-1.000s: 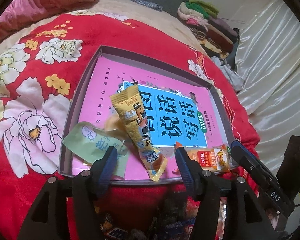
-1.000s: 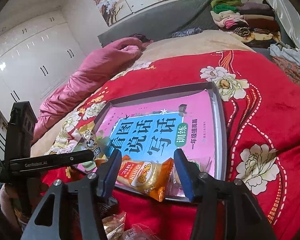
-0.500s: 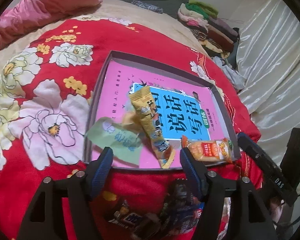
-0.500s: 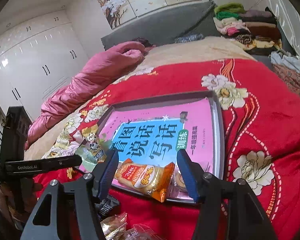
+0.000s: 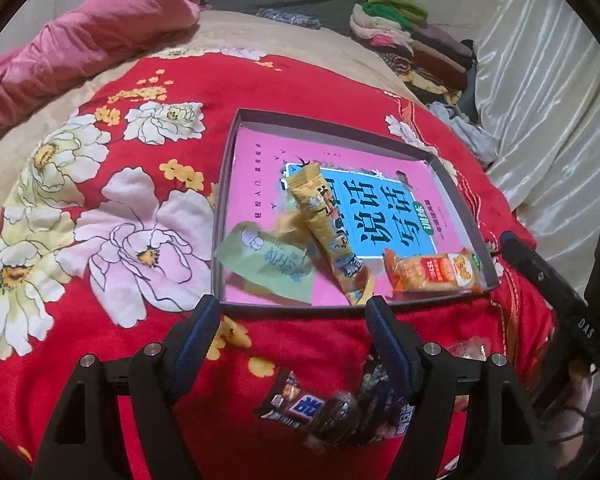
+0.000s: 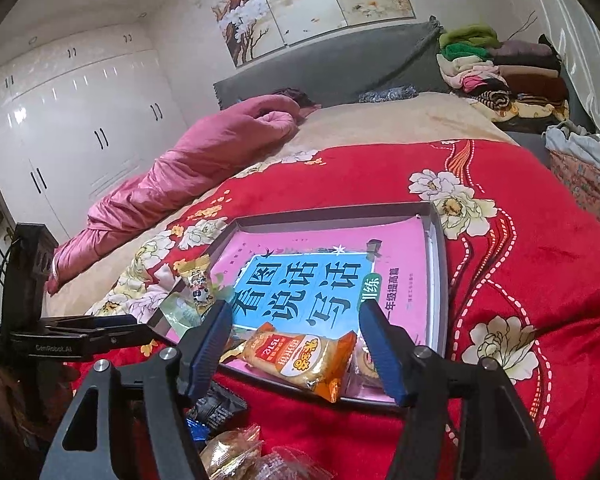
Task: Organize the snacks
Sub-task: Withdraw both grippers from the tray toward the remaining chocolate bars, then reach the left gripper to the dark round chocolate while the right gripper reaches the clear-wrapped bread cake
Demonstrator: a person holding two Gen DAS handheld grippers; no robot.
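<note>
On bed: red floral blanket (image 5: 140, 216), grey tray (image 5: 452, 184), white wardrobes (image 6: 72, 128).

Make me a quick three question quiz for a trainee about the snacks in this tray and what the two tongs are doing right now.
1. True or false: the orange packet lies in the tray.
2. Which snack lies partly on top of the green packet? A) the long yellow stick packet B) the orange packet C) a dark chocolate wrapper
3. Fill in: neither the left tongs nor the right tongs grips a ____.

Key
1. True: it rests at the tray's near edge, in front of the right tongs, whose jaws are opening.
2. A.
3. Snack: both stand open with nothing pressed between the pads.
</note>
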